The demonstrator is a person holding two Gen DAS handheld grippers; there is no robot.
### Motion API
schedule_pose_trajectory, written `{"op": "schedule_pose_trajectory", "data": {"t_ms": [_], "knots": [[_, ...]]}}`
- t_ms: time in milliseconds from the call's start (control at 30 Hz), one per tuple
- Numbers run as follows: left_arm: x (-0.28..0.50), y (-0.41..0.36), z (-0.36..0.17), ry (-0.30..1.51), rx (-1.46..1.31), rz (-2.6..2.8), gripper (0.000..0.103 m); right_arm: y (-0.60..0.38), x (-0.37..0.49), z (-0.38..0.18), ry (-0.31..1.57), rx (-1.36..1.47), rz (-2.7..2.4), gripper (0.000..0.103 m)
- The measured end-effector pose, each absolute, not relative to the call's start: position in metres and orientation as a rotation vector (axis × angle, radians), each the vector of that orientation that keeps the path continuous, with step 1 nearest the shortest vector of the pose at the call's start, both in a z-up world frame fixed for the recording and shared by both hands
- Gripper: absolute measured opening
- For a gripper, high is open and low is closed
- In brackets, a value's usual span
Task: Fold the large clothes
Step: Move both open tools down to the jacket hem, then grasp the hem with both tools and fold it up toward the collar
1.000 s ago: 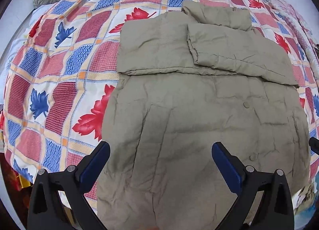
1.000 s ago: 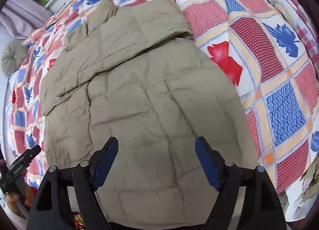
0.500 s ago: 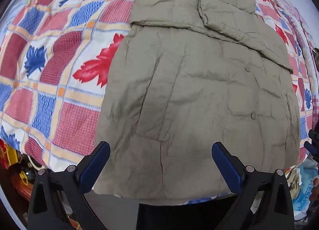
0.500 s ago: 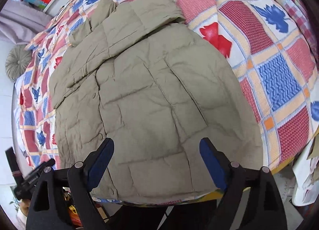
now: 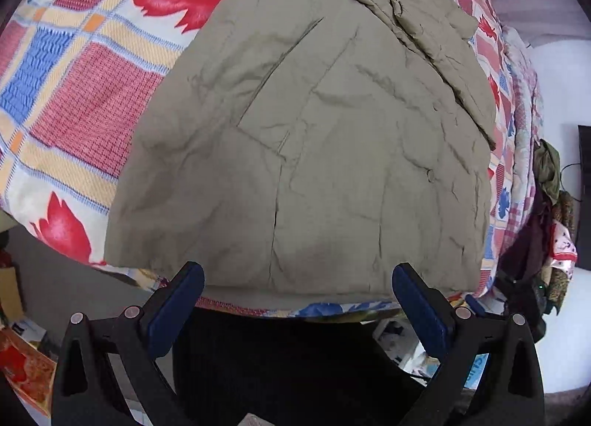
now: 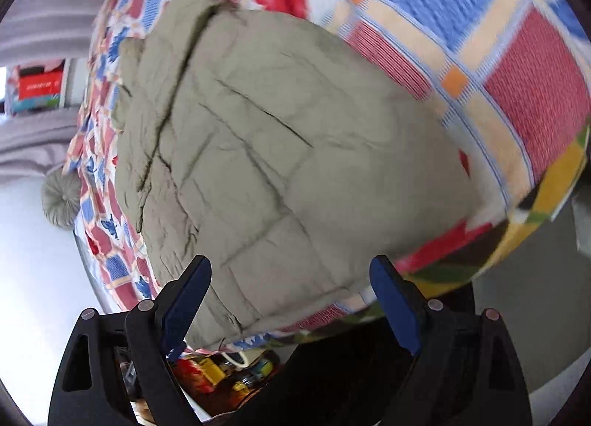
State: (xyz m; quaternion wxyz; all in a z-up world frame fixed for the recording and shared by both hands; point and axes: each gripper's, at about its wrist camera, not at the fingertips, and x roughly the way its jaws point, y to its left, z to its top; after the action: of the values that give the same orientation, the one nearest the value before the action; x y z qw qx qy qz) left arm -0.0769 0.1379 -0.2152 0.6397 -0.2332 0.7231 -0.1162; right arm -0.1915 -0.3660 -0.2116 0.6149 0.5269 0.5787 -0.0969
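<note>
Red box (image 6: pixel 38 85) with unreadable white lettering, beyond the khaki jacket (image 6: pixel 280 167)

The jacket (image 5: pixel 332 138) lies flat on the quilt (image 5: pixel 85 93), its hem at the bed's near edge and its folded sleeves across the far end; a round cushion (image 6: pixel 61 195) sits beyond it; a heap of clothes (image 5: pixel 554 197) lies off the bed's right side.
</note>
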Motion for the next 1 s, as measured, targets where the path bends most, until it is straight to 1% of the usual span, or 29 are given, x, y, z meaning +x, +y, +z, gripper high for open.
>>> {"op": "schedule_pose_trajectory", "data": {"t_ms": [167,433,633,767,1000], "knots": [[-0.089,0.14,-0.24,1.722,-0.645,-0.304,0.102,-0.357,-0.204,-0.239,1.339,1.322,-0.195,0.09],[-0.105,0.126,-0.271,1.78,-0.716,-0.319,0.102,-0.332,-0.19,-0.28,1.332,1.463,-0.14,0.09],[-0.103,0.117,-0.279,1.759,-0.781,-0.332,0.102,-0.323,-0.171,-0.268,1.222,1.516,-0.054,0.09],[-0.096,0.115,-0.285,1.72,-0.883,-0.323,0.102,-0.323,-0.158,-0.26,1.162,1.551,-0.012,0.09],[-0.08,0.103,-0.28,1.645,-0.859,-0.303,0.101,-0.325,-0.159,-0.267,1.201,1.537,-0.031,0.09]]}}
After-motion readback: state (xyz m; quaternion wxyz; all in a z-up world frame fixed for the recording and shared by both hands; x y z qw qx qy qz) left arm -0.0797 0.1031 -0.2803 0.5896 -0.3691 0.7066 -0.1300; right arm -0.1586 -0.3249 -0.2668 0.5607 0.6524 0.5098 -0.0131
